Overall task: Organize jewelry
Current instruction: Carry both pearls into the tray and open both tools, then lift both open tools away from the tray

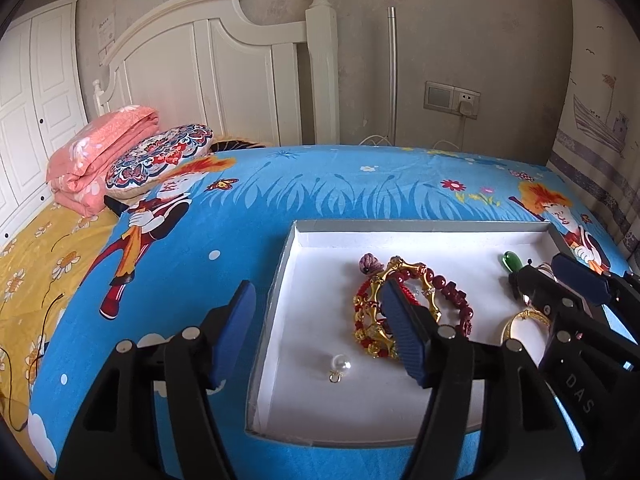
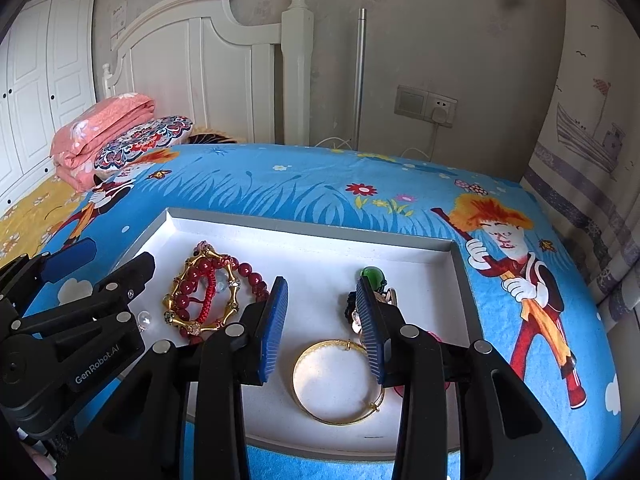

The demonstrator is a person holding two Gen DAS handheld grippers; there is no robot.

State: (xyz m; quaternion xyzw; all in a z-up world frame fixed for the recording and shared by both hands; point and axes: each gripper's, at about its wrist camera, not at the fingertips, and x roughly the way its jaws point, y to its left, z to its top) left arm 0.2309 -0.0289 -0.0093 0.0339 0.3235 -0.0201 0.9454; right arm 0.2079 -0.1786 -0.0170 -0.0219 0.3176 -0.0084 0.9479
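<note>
the left gripper (image 1: 320,332) hangs low over the near-left part of the white tray (image 1: 304,240), its jaws spread wide and holding nothing: the left finger sits out past the tray's left wall above the blue bedsheet (image 1: 280,184), the right finger over the tangle of gold and red bracelets (image 1: 408,308). a small pearl charm (image 1: 339,365) lies alone on the tray floor between the two fingers, nearer the tray's near edge. the right gripper (image 2: 322,324) reaches in from the near side over the right half of the tray, angled slightly downward, also released with a clear gap between its blue pads. a thin gold bangle (image 2: 338,380) lies flat just below and between them, its right edge passing under the right finger. a green bead (image 2: 372,274) and a dark cluster of jewelry sit just beyond the right fingertip.
</note>
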